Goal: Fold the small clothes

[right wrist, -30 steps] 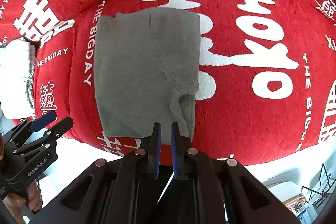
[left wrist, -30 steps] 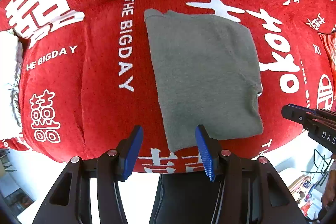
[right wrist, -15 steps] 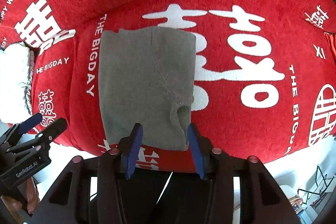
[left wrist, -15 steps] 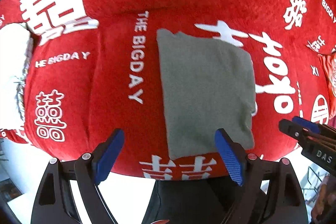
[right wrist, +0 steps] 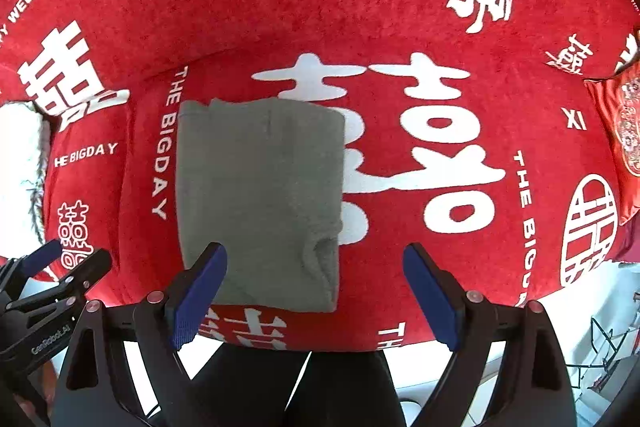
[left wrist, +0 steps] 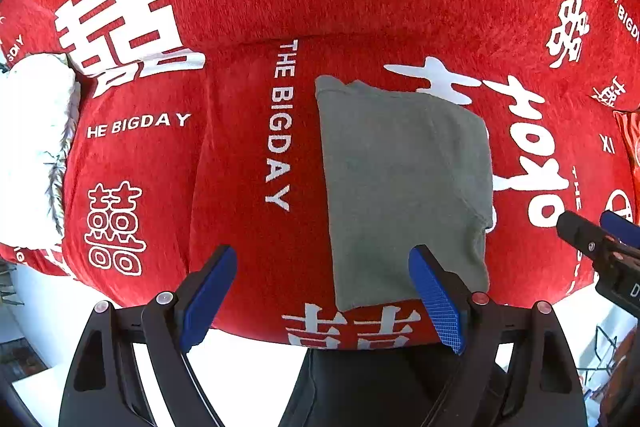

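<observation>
Reads "THE BIGDAY" on the plush red printed sofa cover (left wrist: 240,227). Folded grey knit garment (right wrist: 260,203) lying flat there, at twelve o'clock from left gripper (left wrist: 324,301) and right gripper (right wrist: 316,297); blue fingers (right wrist: 200,291) spread wide, gripping nothing.

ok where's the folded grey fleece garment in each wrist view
Left wrist view: the folded grey fleece garment lies right of centre, its near edge between the open left gripper fingers.
Right wrist view: it lies left of centre, its near left corner by the open right gripper.
Shared landmark: the white vertical "THE BIGDAY" lettering along the garment's left edge.
</observation>
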Demonstrator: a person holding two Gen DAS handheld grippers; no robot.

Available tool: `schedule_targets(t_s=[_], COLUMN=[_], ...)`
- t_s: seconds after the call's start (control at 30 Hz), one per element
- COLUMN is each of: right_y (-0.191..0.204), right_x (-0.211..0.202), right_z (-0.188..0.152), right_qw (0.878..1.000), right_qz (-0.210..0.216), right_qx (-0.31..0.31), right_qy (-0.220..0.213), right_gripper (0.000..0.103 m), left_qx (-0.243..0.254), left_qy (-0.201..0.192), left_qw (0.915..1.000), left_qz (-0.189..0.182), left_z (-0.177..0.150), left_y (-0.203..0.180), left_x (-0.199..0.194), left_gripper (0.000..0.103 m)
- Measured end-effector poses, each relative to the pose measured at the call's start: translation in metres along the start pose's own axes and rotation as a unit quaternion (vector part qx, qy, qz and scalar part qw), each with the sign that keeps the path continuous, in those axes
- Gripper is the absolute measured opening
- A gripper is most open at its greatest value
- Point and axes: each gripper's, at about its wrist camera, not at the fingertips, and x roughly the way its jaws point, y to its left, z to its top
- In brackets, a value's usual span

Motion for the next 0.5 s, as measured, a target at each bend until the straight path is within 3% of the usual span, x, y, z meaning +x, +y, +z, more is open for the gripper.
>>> schedule_targets(t_s=[0.5], right_y=[0.007], right_x=[-0.010], right_z=[-0.002], right_qw=[1.000], right_qz=[0.010], right_qx=[-0.016], right_qy=[-0.003], right_gripper=[0.092], left_qx=[0.000], left_qy=[-0.015], left_qw=[0.9999], left_qz=[0.003], left_z=[0.002], left_y=[-0.005], left_x=[-0.012], left_gripper=[0.088])
